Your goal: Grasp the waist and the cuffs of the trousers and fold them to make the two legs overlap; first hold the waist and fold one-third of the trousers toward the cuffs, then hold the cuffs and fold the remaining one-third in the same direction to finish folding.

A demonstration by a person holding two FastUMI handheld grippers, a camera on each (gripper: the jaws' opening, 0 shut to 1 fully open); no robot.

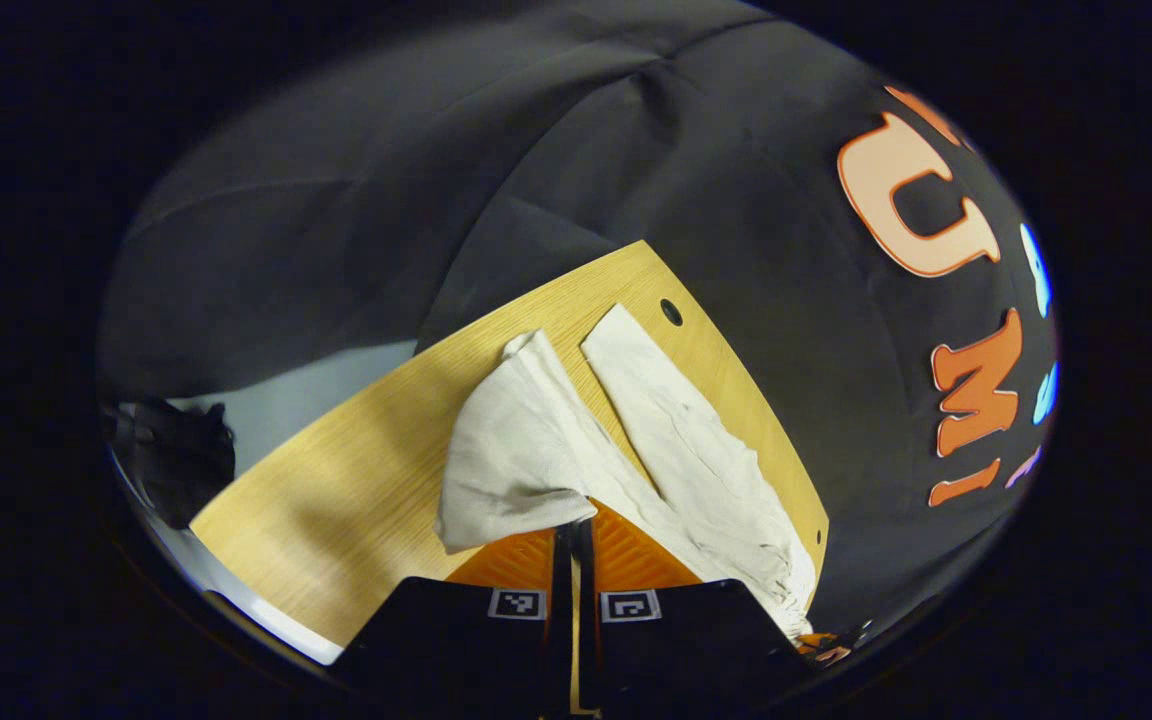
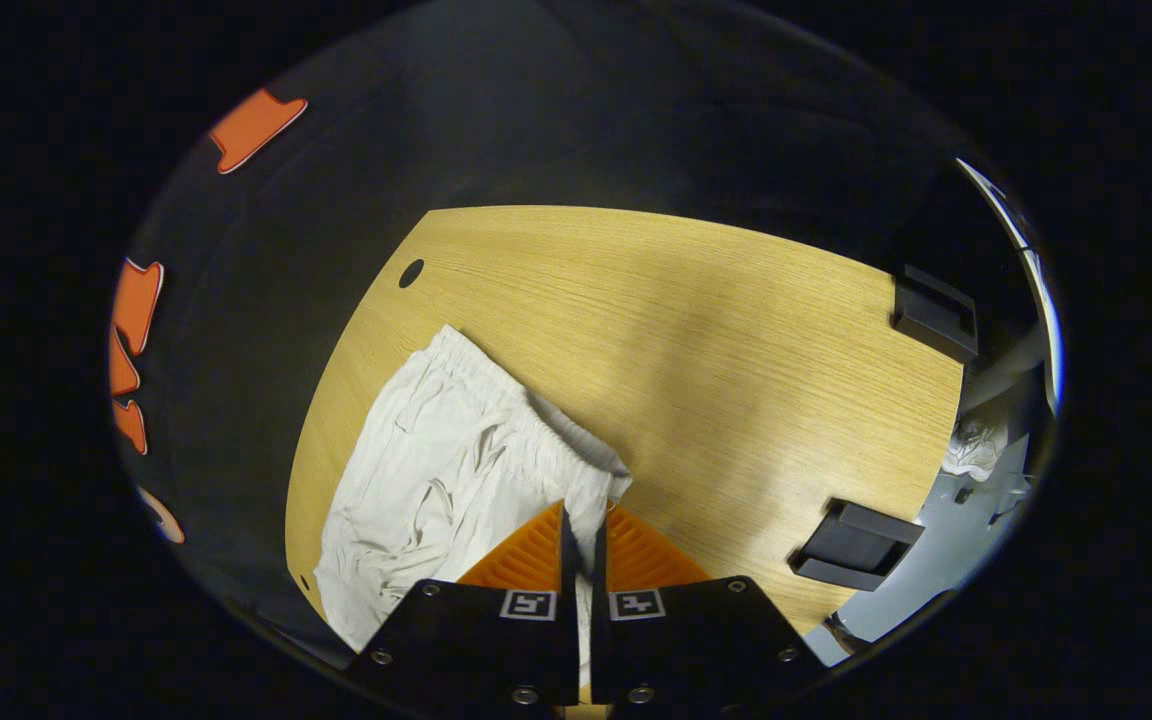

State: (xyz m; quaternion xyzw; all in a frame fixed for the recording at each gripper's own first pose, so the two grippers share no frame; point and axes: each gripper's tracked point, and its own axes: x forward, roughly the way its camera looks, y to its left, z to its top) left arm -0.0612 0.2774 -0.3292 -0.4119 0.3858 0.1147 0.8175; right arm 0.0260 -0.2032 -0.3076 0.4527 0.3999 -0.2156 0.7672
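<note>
Black booth cloth hangs behind a pale wooden counter [image 2: 736, 340], and the off-white trousers [image 1: 696, 450] lie along its far side, spread out with both legs apart in a narrow V. In the left gripper view the long axis runs away from my left claw [image 1: 573, 545]: two legs stretch toward the counter's far corner, where a small round hole sits in the board. One leg is lifted and bunched at the near end, draping from my fingers. That left claw is clenched on the fabric, which I judge to be the cuff end of that leg.

From the right gripper view, the trousers [image 2: 436, 470] show their gathered elastic waistband [image 2: 536, 410] running diagonally toward my right claw [image 2: 584, 540], which is clenched on the waistband's near corner; the body of the garment lies off to that claw's left.

So each claw holds one end of the same side. I judge the coming move to be a sideways carry, across the long axis, laying the held leg over the flat one. Both ends must travel together, or the leg will twist.
</note>
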